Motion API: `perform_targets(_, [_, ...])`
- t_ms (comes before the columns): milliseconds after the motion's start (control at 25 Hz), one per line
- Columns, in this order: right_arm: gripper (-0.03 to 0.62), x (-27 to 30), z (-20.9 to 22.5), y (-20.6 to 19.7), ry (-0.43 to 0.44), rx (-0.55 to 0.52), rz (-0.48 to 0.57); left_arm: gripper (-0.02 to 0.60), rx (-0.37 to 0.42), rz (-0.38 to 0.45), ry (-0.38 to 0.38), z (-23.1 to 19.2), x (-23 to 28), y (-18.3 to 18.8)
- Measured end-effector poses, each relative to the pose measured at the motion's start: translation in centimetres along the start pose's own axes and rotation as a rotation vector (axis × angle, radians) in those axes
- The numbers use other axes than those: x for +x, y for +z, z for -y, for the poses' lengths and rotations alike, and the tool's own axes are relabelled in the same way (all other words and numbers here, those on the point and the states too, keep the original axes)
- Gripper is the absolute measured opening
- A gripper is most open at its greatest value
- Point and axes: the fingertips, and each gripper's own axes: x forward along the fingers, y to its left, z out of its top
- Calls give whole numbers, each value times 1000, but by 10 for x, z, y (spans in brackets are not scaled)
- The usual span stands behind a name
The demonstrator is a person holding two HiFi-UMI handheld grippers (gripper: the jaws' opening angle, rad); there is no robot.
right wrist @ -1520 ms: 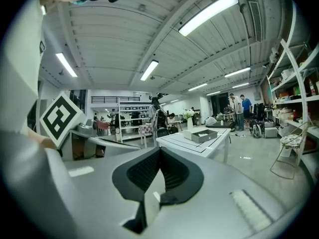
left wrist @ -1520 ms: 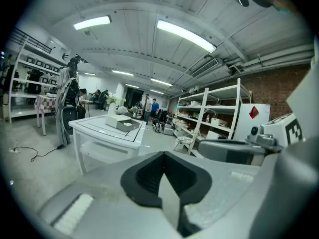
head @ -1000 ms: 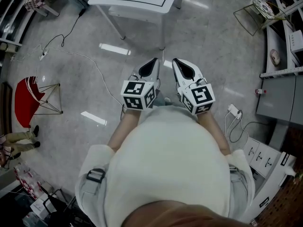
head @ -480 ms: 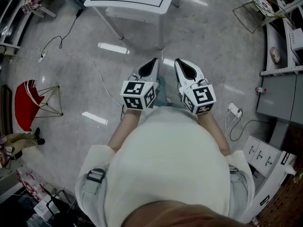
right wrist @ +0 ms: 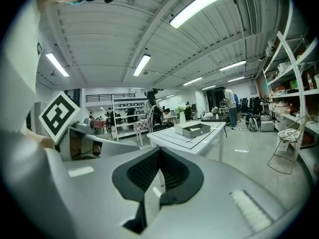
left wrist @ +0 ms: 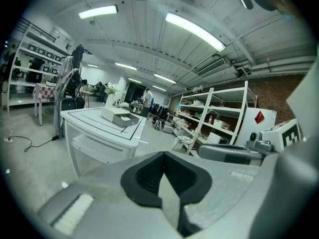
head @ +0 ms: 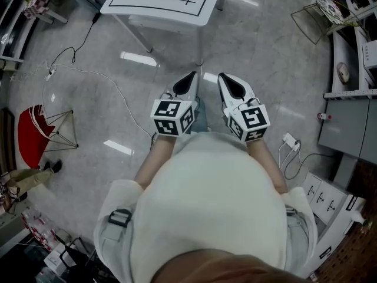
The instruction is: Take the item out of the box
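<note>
A: Where is the box [left wrist: 121, 118] now?
B: It sits on the white table [head: 153, 3], far ahead of the person. It is well apart from both claws

A: What has just changed?
B: Not much. In the head view the table has slid a little to the left, and more of its top shows than a moment ago. I think the person is stepping or turning toward it

A: And the claws?
B: The left gripper [head: 191, 76] and the right gripper [head: 227, 78] are side by side, close to the person's belly, just as before. Both point at the table. Each one has its jaws pressed together, with nothing between them

A: Can you see the item in the box?
B: The box looks open, with a pale block [left wrist: 110, 113] just beside it. Something light may lie inside, but it is too small to tell what

A: So how far along is the job?
B: It has hardly begun, I think. Nothing has been touched. The person must get near the table first. Then a claw must go wide before it can reach in and lift the item out
</note>
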Motion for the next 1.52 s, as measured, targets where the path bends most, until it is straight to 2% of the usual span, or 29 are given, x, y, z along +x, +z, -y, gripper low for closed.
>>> perform_targets(440, [-1,75,35,23,12,-21,2,0,-13,-16,20,-54,55,30])
perform_targets(1080, [-1,180,93,78,-7,-28,1,0,-10,-28,-8,-122,139,106])
perform_targets(1520, [-2,254,124,103,-15,-34,-5,0,-14,-44,-28,-176,192,143])
